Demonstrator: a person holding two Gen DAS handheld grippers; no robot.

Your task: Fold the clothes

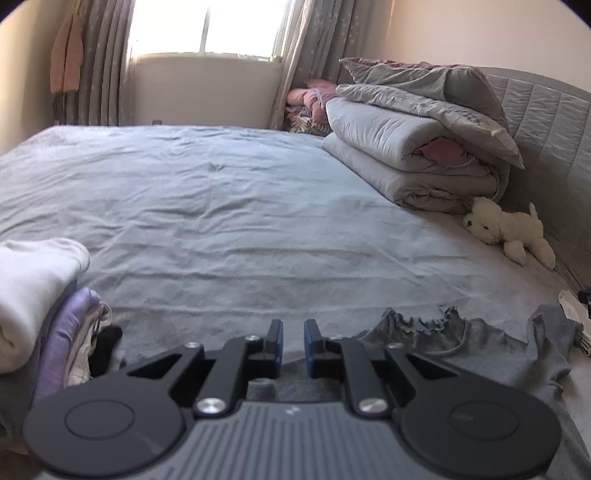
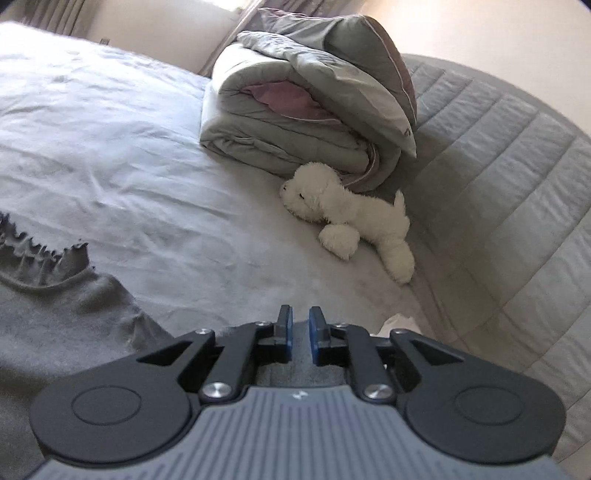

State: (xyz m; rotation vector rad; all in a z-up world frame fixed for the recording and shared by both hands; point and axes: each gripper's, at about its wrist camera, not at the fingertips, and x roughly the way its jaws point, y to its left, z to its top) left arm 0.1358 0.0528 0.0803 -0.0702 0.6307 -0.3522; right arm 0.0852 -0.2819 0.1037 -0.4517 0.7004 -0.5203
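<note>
Nearest in the left wrist view, the left hand-held gripper [image 1: 293, 345] has its blue-padded jaws a narrow gap apart with nothing between them: released. Under and just right of it lies a grey top [image 1: 461, 350] with a frilled edge, spread flat on the bed [image 1: 221, 206]. At the left edge sits a stack of folded clothes [image 1: 40, 302]: a white piece on top, a lilac one beneath, something black tucked at its foot.

In the right wrist view the right hand-held gripper [image 2: 300, 338] is likewise released, its jaws slightly parted and empty, above the right part of the same grey top [image 2: 74, 317], whose frilled edge shows at the left.

Further off, a white plush dog [image 2: 351, 221] lies on its side on the sheet near the padded headboard [image 2: 498, 166]. Just behind it rests a folded grey quilt [image 2: 280, 122] with a pink lining and a pillow [image 2: 373, 62] leaning on top. Farthest, in the left view, curtains [image 1: 107, 62] frame a bright window [image 1: 207, 29].
</note>
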